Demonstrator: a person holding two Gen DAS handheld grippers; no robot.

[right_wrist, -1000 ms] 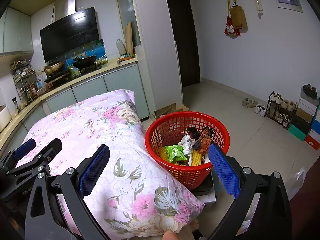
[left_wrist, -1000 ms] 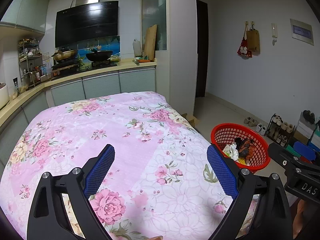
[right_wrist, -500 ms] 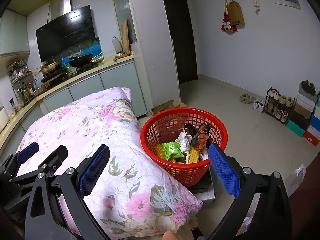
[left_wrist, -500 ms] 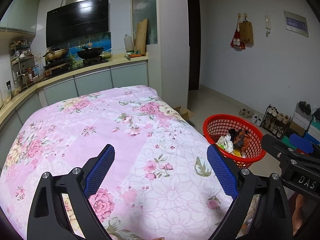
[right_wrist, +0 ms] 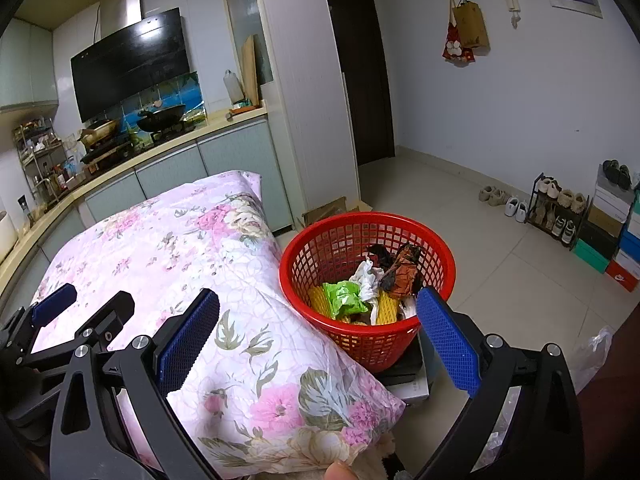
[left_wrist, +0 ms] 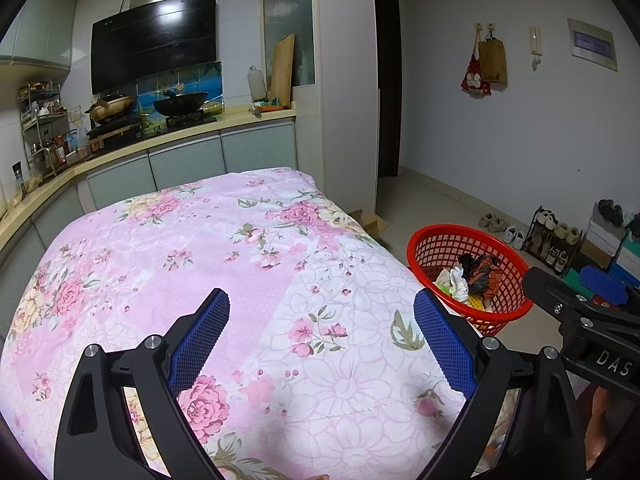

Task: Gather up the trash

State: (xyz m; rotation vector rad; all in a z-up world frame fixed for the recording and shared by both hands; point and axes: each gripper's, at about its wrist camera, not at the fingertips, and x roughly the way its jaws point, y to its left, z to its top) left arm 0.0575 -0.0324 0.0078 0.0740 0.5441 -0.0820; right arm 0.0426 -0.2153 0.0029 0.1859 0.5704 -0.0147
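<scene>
A red plastic basket (right_wrist: pixel 328 252) stands on the floor at the right of the bed; it also shows in the left wrist view (left_wrist: pixel 424 248). It holds a green wrapper (right_wrist: pixel 344 296), white crumpled paper (right_wrist: pixel 366 280), yellow pieces (right_wrist: pixel 386 306) and a dark orange wrapper (right_wrist: pixel 402 270). My right gripper (right_wrist: pixel 318 338) is open and empty, low in front of the basket. My left gripper (left_wrist: pixel 322 338) is open and empty above the pink floral quilt (left_wrist: pixel 200 248). No trash shows on the quilt.
Kitchen counter (left_wrist: pixel 168 142) with wok and stove runs behind the bed. A pillar (left_wrist: pixel 348 120) and a dark doorway (left_wrist: pixel 388 80) stand beyond. A shoe rack (right_wrist: pixel 556 208) and shoe boxes (right_wrist: pixel 616 240) line the right wall. The basket rests on a flat dark box (right_wrist: pixel 404 364).
Both grippers have drawn back and risen slightly, so the bed and basket look a little farther away. Both stay open and empty.
</scene>
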